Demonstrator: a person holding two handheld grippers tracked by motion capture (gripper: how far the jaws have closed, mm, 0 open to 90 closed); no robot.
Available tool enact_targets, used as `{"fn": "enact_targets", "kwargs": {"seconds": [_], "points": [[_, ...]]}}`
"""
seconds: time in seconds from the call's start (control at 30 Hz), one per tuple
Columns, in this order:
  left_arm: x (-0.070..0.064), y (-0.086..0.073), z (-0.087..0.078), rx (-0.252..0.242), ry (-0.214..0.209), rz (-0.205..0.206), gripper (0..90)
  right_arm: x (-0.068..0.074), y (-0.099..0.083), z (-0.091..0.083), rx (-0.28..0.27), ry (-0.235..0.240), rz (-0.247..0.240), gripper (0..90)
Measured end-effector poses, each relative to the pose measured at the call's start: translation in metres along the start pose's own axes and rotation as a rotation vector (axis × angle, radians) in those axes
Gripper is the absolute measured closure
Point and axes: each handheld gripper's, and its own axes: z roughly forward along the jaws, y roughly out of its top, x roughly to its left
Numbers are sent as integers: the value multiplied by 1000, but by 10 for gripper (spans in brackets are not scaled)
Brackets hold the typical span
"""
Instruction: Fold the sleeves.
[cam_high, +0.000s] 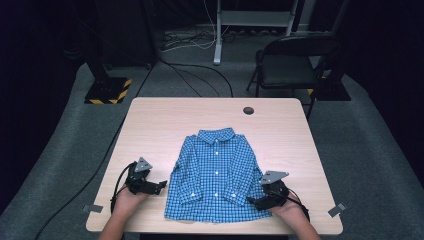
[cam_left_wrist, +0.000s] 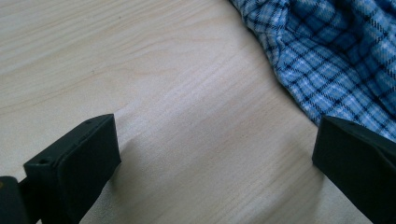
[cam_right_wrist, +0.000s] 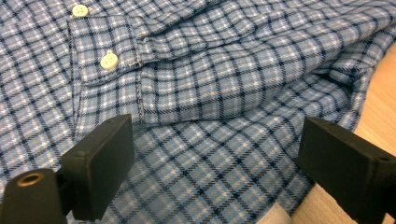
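One shirt (cam_high: 216, 175), two grippers (one chair (cam_high: 290, 62))

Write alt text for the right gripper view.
The open right gripper hovers over a blue checked shirt, its two black jaws wide apart. A buttoned cuff lies just ahead, and pale wooden table shows at right.

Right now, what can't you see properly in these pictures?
- High view: the shirt lies front up, so its back is hidden against the table.
- Left gripper view: the picture's edge cuts off most of the shirt.
- High view: the right claw overlaps the hem corner, hiding it.
- High view: the buttons' details are too small.
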Motion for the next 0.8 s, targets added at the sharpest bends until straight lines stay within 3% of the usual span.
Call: {"fn": "enact_targets", "kwargs": {"seconds": [0.23,0.4,0.5,0.8], "points": [[-1,1,-1,1,-4,-6,20,0,0,-1,2,3,8,107],[-2,3,-1,4,-23,-9,43,-2,1,-7,-50,4,32,109],[-5,4,-1,9,-34,-1,48,-3,2,-12,-83,2,48,109],[-15,11,-5,-18,-64,25,56,-9,-3,-14,-89,-21,80,108]]}}
